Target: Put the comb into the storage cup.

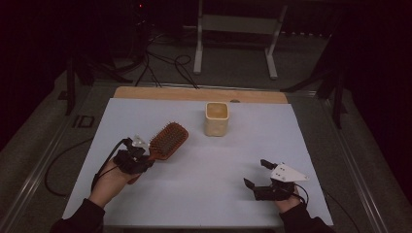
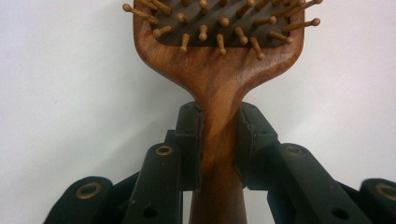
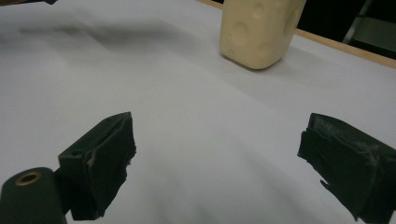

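Hairbrush (image 2: 219,88) — clamped by left gripper (image 1: 141,154) (mid-table) — well inside the edges.

Ahead of my right gripper (image 1: 255,174) the tabletop (image 1: 233,165) lies bare up to the cup (image 1: 216,118), the one thing standing at the far middle. On my left, the brush (image 1: 166,141) slants toward that cup, well apart from it, with room between.

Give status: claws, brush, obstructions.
Left claw shut on hairbrush handle. Right claw open, nothing between its jaws. Cream cup beyond the brush, apart.
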`<state>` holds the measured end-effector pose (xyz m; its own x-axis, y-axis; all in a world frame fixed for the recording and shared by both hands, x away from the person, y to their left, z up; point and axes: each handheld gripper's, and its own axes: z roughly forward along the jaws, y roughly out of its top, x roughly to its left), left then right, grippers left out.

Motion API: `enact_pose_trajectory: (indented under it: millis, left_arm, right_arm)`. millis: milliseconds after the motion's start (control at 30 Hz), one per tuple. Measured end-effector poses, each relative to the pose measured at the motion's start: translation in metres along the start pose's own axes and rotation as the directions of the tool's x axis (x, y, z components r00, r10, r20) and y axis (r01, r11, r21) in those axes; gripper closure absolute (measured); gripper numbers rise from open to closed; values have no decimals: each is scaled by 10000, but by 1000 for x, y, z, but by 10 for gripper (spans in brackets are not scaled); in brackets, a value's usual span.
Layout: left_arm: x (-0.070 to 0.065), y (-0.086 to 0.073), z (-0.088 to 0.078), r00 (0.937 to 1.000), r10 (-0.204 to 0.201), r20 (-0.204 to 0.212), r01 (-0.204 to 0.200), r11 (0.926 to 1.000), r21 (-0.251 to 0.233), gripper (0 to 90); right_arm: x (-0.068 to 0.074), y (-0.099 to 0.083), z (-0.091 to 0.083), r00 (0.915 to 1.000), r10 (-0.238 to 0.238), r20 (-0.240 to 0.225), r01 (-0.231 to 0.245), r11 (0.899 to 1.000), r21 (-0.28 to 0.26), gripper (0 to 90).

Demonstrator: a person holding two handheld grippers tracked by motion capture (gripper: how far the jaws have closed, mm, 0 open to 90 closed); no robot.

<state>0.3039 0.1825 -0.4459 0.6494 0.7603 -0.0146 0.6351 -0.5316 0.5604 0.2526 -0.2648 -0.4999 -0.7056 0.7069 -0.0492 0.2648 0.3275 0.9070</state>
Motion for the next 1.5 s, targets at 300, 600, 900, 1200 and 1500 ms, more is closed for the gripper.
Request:
enact_pose_trajectory:
  millis: [300,600,900,1200,1500]
  left_arm:
    - [-23,1,-3,9993,371,-16,-372,9978,-554,731]
    - [-40,5,0,9975,672,205,-645,9916,-1124,731]
    - [-64,1,10,9943,1036,271,-975,9805,-1707,731]
    - [-73,-9,20,9941,1052,258,-989,9788,-1795,731]
    - [-70,-22,23,9946,973,357,-879,9741,-2082,730]
  right_arm:
    - [1,0,1,10000,-57,21,57,9999,88,89]
    - [0,-1,0,9999,-64,155,63,9999,80,89]
    - [-1,0,-3,9996,58,286,-58,10000,21,89]
    - [7,18,-3,9993,77,376,-78,10000,39,89]
    - [24,57,-7,9993,-325,209,325,9995,-14,89]
